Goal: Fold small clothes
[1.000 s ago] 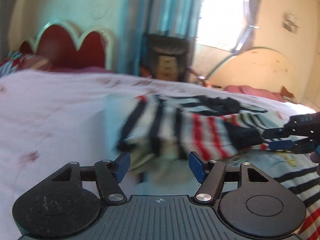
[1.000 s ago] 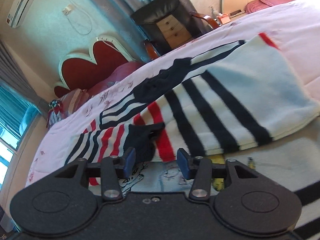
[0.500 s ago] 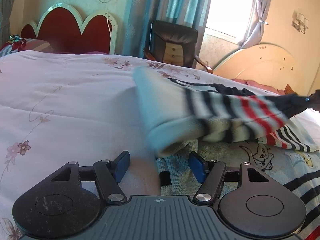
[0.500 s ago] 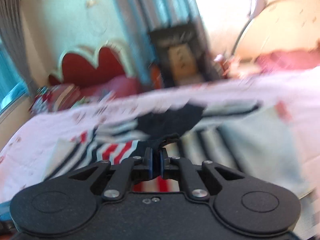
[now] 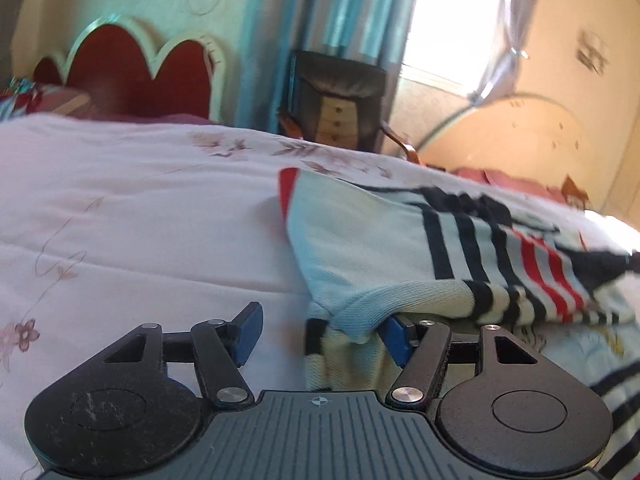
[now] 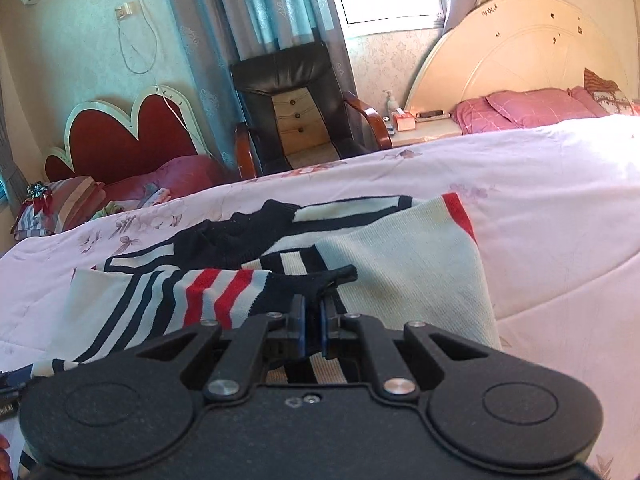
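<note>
Left view motion-blurred; striped sweater (image 5: 460, 248) cut off at right edge, its folded-over sleeve hiding lower layers. Sleeve hem drapes over right pad of left tool (image 5: 320, 334), covering pad tip. Left tool spread wide, gripping nothing. Right tool (image 6: 311, 326) clenched on dark sleeve cuff (image 6: 320, 278), centre frame; how deep cuff sits between pads hard to make out. Sweater (image 6: 280, 264) lies on pink floral bedspread (image 6: 540, 200), centre-left of right view, tool body blocking its near edge.
</note>
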Demonstrator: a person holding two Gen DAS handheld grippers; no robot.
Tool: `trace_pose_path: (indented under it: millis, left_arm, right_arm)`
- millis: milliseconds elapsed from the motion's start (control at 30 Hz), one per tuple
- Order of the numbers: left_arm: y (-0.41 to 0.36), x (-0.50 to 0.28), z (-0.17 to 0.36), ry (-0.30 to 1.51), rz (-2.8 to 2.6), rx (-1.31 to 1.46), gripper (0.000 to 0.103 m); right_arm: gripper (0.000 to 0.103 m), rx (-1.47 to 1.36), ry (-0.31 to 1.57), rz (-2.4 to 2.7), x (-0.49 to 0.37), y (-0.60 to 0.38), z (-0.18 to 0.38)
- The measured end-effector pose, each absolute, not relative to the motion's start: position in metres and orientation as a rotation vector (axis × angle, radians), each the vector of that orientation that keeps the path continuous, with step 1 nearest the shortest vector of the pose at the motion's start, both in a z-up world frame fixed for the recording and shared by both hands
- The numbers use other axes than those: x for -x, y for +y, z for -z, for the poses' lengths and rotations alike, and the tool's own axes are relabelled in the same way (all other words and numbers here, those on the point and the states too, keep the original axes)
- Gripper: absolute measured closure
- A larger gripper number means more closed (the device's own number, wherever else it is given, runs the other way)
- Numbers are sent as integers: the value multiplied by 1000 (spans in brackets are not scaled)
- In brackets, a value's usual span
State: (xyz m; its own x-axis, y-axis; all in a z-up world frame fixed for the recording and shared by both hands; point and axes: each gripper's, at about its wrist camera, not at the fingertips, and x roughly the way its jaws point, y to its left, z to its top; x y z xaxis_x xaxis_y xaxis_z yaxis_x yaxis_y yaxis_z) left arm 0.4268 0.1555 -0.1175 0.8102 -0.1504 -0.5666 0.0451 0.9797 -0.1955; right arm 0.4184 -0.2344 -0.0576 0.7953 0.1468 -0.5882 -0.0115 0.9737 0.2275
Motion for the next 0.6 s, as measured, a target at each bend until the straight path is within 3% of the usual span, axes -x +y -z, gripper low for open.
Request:
trace_pose_path:
  millis: [600]
  left_arm:
    - [150, -436, 123, 691, 143, 47, 39]
  right_arm:
    - [93, -208, 738, -35, -419, -244, 91]
